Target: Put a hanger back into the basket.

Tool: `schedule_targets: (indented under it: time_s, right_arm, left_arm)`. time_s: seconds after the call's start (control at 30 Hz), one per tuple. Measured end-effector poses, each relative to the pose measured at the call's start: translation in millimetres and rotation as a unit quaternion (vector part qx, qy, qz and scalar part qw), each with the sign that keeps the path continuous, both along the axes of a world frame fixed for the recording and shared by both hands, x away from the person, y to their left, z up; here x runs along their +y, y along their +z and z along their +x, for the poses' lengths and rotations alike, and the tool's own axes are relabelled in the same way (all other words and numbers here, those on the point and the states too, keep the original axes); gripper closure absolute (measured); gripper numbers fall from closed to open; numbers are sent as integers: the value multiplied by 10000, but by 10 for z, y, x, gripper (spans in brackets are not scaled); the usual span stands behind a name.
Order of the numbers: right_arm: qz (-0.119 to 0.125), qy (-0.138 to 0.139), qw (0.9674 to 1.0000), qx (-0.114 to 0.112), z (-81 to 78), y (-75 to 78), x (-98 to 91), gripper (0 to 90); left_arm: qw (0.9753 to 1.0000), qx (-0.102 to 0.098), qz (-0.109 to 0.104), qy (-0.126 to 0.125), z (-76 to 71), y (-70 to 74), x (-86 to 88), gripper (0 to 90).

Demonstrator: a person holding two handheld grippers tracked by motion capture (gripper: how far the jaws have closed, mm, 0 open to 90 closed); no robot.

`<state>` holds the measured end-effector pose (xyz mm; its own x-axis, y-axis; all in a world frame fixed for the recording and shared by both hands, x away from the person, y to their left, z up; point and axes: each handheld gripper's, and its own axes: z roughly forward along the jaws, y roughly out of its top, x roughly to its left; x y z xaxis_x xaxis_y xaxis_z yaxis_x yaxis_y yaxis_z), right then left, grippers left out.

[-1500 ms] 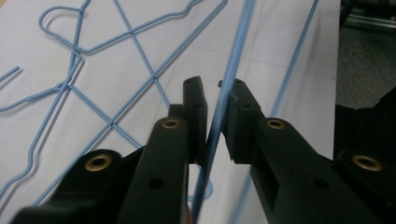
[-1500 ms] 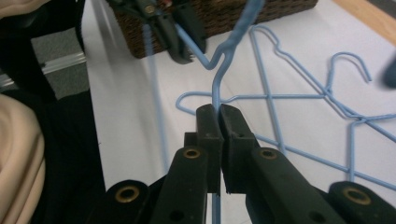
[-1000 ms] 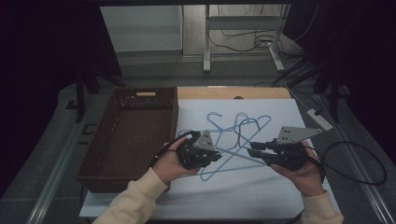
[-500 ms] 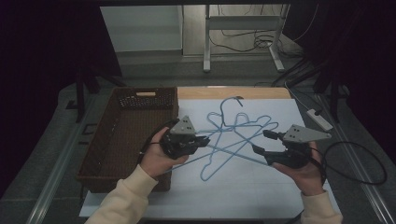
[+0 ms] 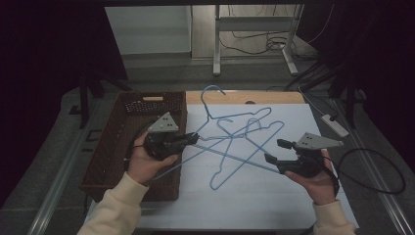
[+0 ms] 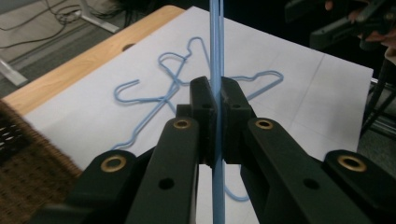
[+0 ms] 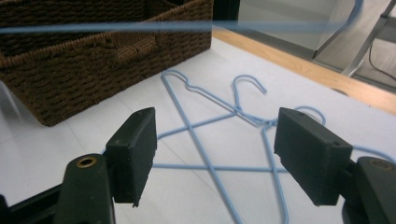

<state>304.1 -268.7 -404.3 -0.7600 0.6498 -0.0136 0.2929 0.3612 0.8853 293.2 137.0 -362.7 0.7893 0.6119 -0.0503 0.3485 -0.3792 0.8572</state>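
The left gripper, clenched on a blue hanger, has carried it leftward and up, its hook now at upper centre over the table edge, toward the wicker basket; the right gripper, jaws apart and holding nothing, has drawn back lower right; two hangers stay on the white sheet; sorting into the basket looks likely.
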Motion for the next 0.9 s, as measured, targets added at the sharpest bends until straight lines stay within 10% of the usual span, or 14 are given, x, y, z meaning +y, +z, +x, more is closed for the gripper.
schedule_targets:
  time_s: [0.9]
  right_arm:
    - [-133, -269, 9984, 474, -5, -435, -110, 280]
  left_arm:
    - [9943, 18, -62, 1064, 30, -63, 856, 861]
